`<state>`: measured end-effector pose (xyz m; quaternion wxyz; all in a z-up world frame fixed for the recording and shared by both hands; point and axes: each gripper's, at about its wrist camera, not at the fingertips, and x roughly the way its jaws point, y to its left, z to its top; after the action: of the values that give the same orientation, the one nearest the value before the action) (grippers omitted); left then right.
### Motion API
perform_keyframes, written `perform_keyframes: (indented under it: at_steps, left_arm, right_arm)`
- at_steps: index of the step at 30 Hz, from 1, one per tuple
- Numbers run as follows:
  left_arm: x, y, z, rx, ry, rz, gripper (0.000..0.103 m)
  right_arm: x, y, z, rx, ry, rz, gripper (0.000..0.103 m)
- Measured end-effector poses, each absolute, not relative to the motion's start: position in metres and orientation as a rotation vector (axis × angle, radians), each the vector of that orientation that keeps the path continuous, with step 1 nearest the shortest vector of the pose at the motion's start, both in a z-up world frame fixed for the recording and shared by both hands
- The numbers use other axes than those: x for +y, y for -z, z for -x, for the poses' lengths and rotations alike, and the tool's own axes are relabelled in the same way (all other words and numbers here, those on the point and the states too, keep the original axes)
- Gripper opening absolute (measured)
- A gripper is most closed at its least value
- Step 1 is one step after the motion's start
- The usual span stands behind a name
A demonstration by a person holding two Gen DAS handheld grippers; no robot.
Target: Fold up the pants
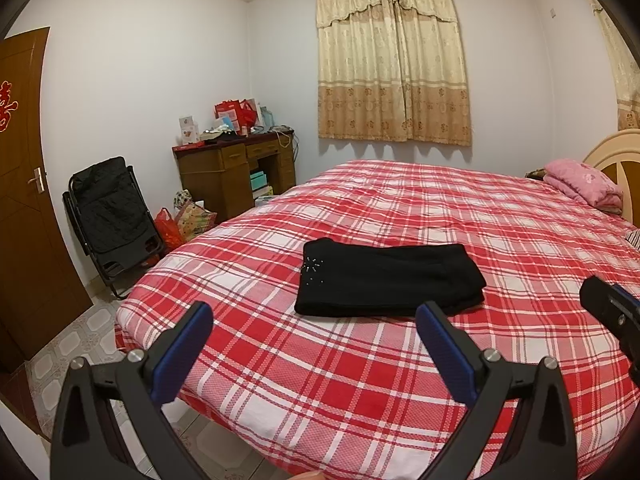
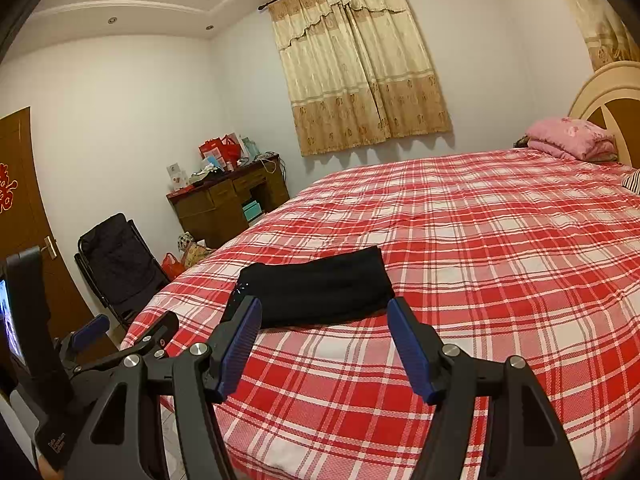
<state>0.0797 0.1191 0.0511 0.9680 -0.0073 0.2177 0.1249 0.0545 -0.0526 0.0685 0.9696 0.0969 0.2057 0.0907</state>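
On the bed: the black pants [image 1: 390, 278] lay folded into a flat rectangle on the red plaid bedspread [image 1: 360, 380], toward its foot end and well apart from the pink quilt [image 1: 584, 184] at the headboard.
Left gripper [image 1: 314, 350]: jaws spread wide, nothing between the blue pads, held short of the pants' near edge and not touching them.
Right gripper [image 2: 324, 342]: jaws spread, empty, also on the near side of the pants; in its own view the left finger overlapped the pants' near-left corner, but contact could not be told.
Risk, snagging: a finger pushed in low from the near side would probably catch the top layer and drag the fold open.
Risk, uneven lift: pinching only one layer at the right end, where the stacked edges showed, would likely let the lower layers slide out.
Risk, bedspread: a low pinch could gather plaid cloth along with the pants.
Pants, look: soft dark knit, several layers thick, edges roughly squared; the right end sat slightly stepped.
Pants, detail: a small starburst of pale studs marked the left end.
Progress: the fold looked essentially done.
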Motion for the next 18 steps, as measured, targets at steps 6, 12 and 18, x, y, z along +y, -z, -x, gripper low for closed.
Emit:
perform_keyframes:
  at_steps: [6,12,18]
  left_arm:
    - [0.1179,-0.0513,-0.0792,0.439,-0.256,0.013,0.103]
    - [0.1149,-0.0528,-0.0781,0.428,-0.263,0.002,0.103]
    - [0.1207,-0.0529,-0.0785,0.433,-0.281,0.006,0.103]
  right_arm:
    - [-0.0532,-0.0680,-0.0543,0.417,-0.182,-0.199,0.067]
    - [-0.0544,-0.0667,-0.0527,0.418,-0.178,-0.202,0.067]
    - [-0.0541,-0.0658,-0.0525,0.421,-0.176,-0.205,0.067]
